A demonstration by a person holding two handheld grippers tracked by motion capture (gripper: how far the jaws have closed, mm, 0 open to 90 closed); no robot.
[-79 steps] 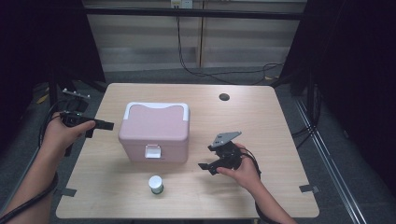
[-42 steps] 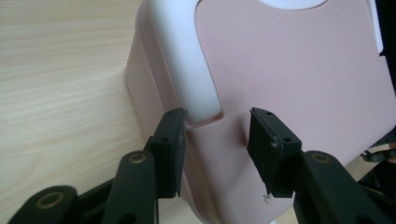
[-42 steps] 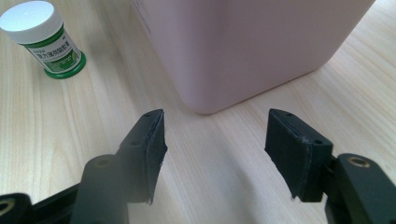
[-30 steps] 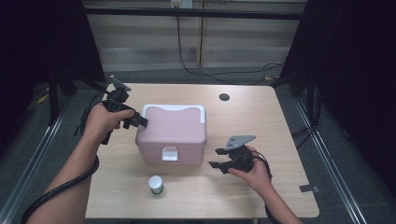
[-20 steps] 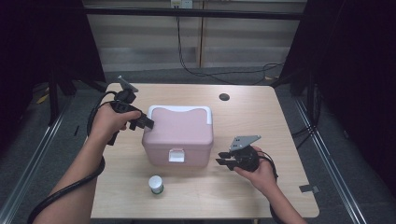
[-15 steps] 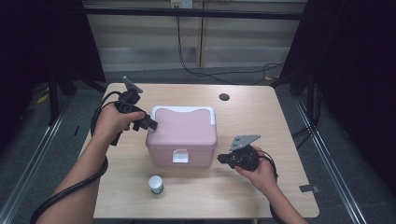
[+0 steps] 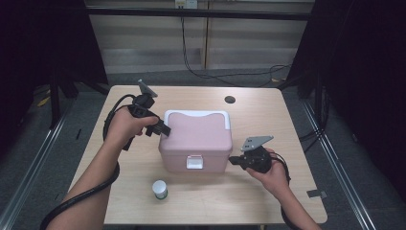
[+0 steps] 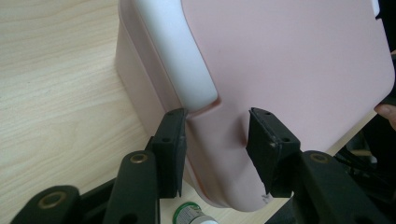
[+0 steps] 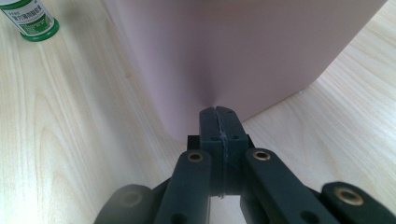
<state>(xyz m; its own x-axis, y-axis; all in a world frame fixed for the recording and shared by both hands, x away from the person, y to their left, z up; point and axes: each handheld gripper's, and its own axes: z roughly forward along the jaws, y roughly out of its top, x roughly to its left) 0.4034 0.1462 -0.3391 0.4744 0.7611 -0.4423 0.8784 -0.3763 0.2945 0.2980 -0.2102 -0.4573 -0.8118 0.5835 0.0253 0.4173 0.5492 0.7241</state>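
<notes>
A pink lidded box [image 7: 196, 136] with a white handle [image 7: 196, 115] and a white front latch [image 7: 195, 163] stands mid-table. My left gripper [image 7: 160, 129] is at its left rear edge, jaws apart. In the left gripper view these jaws [image 8: 217, 140] rest against the box's side [image 8: 289, 70] beside the handle [image 8: 175, 51], squeezing nothing. My right gripper [image 7: 233, 159] lies at the box's right side. Its jaws [image 9: 219, 112] have just been closing and are now shut with nothing between them, tips touching the pink wall [image 9: 233, 46].
A small white bottle with a green label [image 7: 160, 189] stands in front of the box, also seen as the bottle [image 9: 30, 18] at the upper left. A dark round hole [image 7: 230, 99] marks the far side of the wooden table [image 7: 119, 191].
The left gripper and the pink box have slid to the right, up against the right gripper. The right gripper's jaws went from apart to shut.
</notes>
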